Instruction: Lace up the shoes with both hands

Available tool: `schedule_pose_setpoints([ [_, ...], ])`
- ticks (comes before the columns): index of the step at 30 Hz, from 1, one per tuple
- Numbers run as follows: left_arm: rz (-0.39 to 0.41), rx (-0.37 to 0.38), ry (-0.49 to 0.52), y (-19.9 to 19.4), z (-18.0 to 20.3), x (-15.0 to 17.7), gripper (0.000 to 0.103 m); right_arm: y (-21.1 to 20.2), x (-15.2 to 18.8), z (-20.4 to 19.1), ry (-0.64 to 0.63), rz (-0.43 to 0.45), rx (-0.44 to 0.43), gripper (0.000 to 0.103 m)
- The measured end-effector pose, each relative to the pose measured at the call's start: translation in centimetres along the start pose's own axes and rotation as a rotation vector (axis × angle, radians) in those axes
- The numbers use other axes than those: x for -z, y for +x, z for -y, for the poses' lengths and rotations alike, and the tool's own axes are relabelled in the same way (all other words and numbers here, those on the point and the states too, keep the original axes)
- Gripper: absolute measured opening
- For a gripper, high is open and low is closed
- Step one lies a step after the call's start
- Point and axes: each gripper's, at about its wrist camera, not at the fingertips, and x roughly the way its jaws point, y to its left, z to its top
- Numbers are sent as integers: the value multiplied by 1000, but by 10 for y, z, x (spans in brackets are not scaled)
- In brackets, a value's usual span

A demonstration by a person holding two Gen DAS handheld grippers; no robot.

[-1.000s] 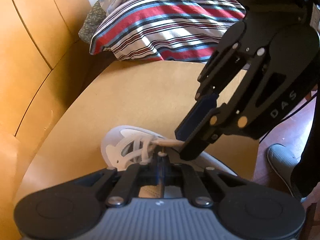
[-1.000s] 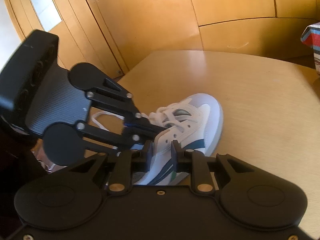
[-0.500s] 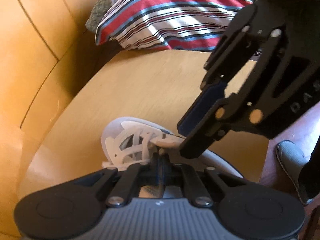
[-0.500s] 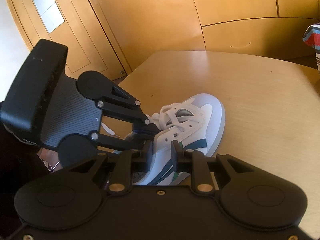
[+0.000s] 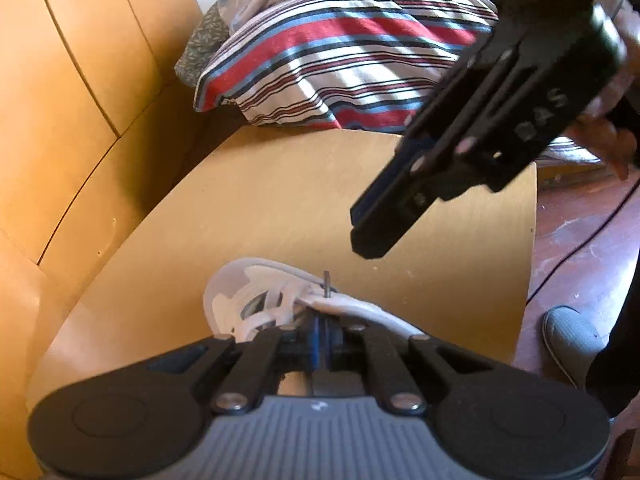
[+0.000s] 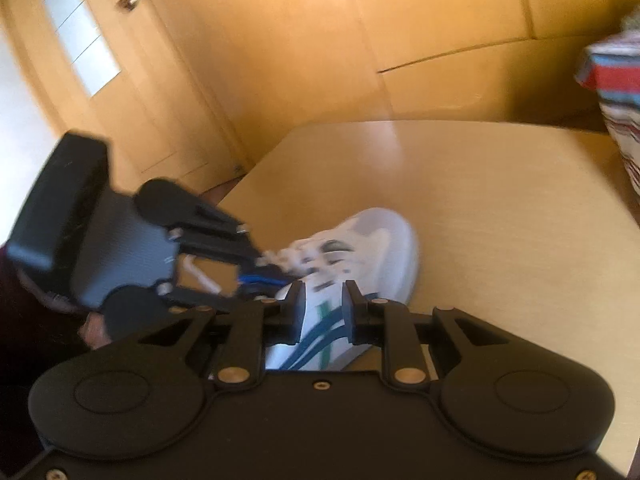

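The left gripper (image 5: 322, 340) is seen clenched, its blue pads pressed together right at the lacing of the shoe (image 5: 228, 296); whether a strand of lace is pinched between them cannot be made out. Just beyond the pads, a dark lace tip (image 5: 326, 280) is left standing upright over the shoe's eyelets. The right gripper (image 5: 370, 246) is held with its jaws slightly parted and nothing between them. A second ago its fingertips were down on the lace at the shoe's tongue; now it has been lifted up and away and hangs clear above the shoe's far side. The shoe itself has not been moved and lies on its sole on the wooden table (image 5: 280, 200), toe pointing away from the left gripper. It is judged that the tip has been released after being fed through, and that it must be regripped from the other side for the next crossing.
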Motion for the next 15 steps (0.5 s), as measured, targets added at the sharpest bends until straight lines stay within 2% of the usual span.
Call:
schedule_pose_setpoints([
  [6, -4, 5, 1, 3, 3, 1, 4, 20, 13, 16, 272, 13, -70, 21],
  [10, -2, 7, -4, 5, 1, 1, 4, 26, 16, 24, 387, 49, -74, 22],
  [15, -3, 7, -8, 4, 0, 1, 4, 33, 17, 24, 432, 53, -107, 22],
])
